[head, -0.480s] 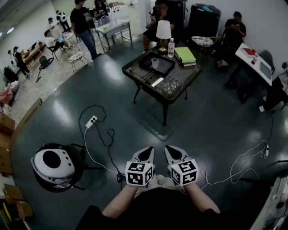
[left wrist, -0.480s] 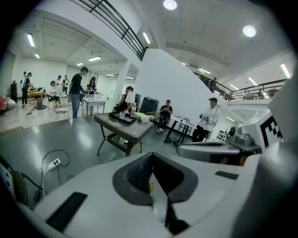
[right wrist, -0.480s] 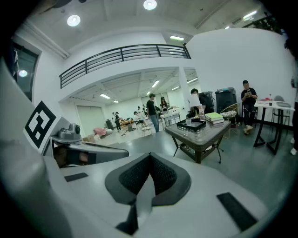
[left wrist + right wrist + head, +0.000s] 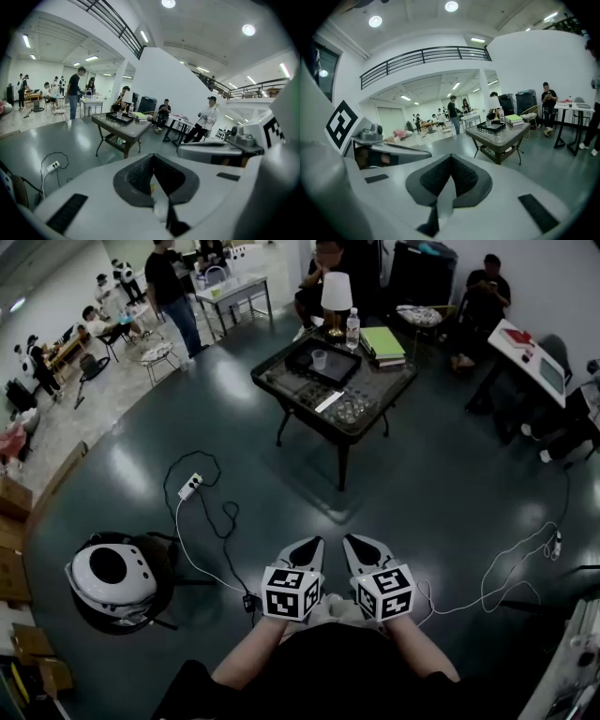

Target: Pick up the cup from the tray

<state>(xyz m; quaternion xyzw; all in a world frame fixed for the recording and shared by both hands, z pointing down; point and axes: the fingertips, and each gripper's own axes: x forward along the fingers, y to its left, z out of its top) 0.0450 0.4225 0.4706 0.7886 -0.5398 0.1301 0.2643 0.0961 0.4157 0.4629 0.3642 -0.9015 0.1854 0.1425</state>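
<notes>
In the head view, the cup is seen standing in the tray on the table, well apart from both tongs. It is judged light, thin-walled and easily crushed, so a gentle pinch across the rim is advised.

In the left gripper view, the left gripper is shown pressed together, with nothing held.

In the right gripper view, the right gripper is likewise shown closed and empty.

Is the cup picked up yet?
Nothing is done yet. The cup sits in the tray on the table across the room. Both the left gripper and right gripper are shut and empty, near the person's body. To do: walk over, open a gripper, grab the cup, lift it.
</notes>
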